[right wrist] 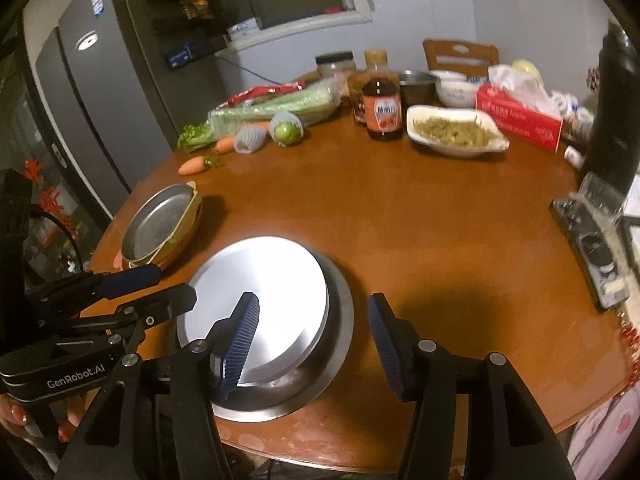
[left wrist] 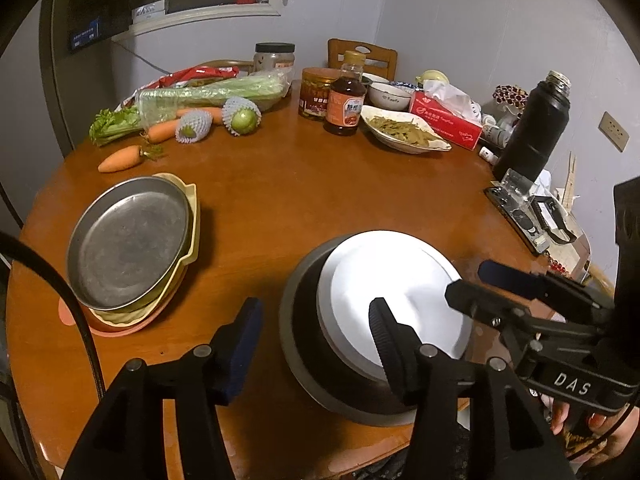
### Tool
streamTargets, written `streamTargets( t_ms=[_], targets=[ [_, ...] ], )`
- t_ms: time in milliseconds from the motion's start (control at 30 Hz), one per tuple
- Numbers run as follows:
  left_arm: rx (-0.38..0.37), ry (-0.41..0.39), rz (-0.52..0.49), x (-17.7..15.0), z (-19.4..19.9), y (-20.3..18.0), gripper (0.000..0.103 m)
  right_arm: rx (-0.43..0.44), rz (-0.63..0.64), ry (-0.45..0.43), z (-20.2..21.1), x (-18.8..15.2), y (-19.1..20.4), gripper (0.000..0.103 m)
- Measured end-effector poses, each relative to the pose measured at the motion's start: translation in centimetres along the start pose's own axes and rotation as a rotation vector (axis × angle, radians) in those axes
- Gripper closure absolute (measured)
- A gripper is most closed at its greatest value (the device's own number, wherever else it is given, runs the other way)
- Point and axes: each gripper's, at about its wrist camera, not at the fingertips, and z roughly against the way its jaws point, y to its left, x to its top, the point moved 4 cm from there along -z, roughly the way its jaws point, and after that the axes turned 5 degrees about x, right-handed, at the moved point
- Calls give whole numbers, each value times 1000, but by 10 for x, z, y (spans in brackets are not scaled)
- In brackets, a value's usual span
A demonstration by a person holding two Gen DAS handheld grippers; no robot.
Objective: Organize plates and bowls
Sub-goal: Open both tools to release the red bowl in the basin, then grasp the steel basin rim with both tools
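Near the table's front edge a bright steel dish (left wrist: 380, 276) (right wrist: 272, 280) lies tilted inside a wider dark steel bowl (left wrist: 300, 360) (right wrist: 344, 316). My left gripper (left wrist: 314, 344) (right wrist: 160, 288) is open and straddles the bowl's left rim, one finger over the dish, one outside. From the other side my right gripper (right wrist: 314, 340) (left wrist: 480, 286) straddles the right rim, also open, its pads pressing on nothing. Further left sits a stack: a steel plate (left wrist: 128, 240) (right wrist: 156, 232) on a yellow dish and pink plates.
The round wooden table (left wrist: 300, 200) carries carrots (left wrist: 120, 159), celery, netted fruit, a sauce bottle (left wrist: 345, 106), a dish of green beans (left wrist: 404, 132), white bowls, a red tissue box (left wrist: 444, 124) and a black flask (left wrist: 532, 128). A flat device (right wrist: 592, 256) lies at the right edge. A fridge (right wrist: 100, 80) stands left.
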Motion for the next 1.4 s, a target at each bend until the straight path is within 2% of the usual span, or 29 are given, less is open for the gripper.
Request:
streamTargets(
  t_ms=[200,367,567,833,1133,1233,1400],
  targets=[
    [-11,30,11,-1,-12,5,48,20,-25,53,-15,-7,2,45],
    [-15,43,1,-1,-19,5,48,15,-32,61,-18,-8,3,39],
    [-25,48,-7,-2,-26,7,46,-5,-60,102,-32,-13,-5,39],
    [-24,51,-16,-4,-29,5,46,29,-73,126,-38,-21,0,39],
    [-51,68,-5,-4,-33,4,46,59,-84,106,-37,-21,0,40],
    [-69,76,-9,-6,-36,1,49,63,-75,83,-35,-19,1,45],
    [-42,71,-33,-7,-38,-4,50,59,-55,69,-34,-17,1,49]
  ],
)
